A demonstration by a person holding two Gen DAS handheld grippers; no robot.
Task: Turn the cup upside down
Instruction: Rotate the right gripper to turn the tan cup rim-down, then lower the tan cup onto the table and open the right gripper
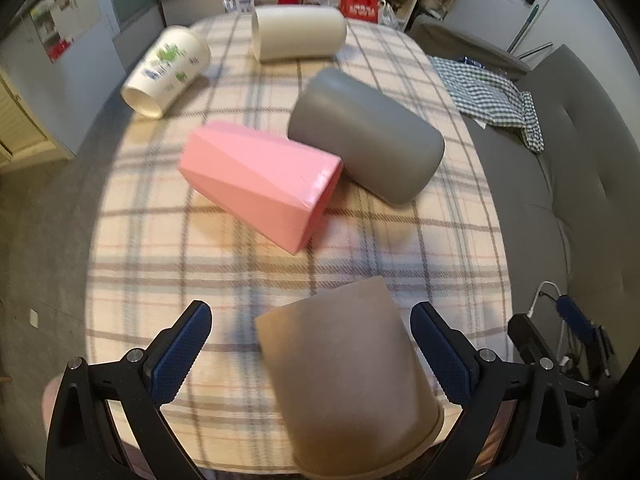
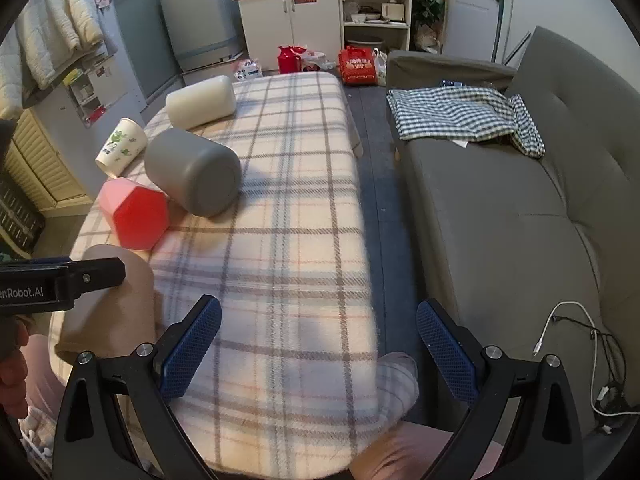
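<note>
Beyond tan cup [image 1: 344, 376], pink cup [image 1: 260, 184].

your beige cup [image 1: 344, 372] stands rim-down and slightly tilted on the plaid table's near edge; pink [image 1: 260, 184], grey [image 1: 368, 136], cream [image 1: 298, 32] and printed paper [image 1: 166, 70] cups lie on their sides beyond.

A table under a plaid beige cloth [image 1: 160, 248] carried five cups: tan [image 1: 344, 376], pink faceted [image 1: 260, 184], grey [image 1: 368, 136], cream [image 1: 300, 32], and frog-printed white paper [image 1: 166, 70].
</note>
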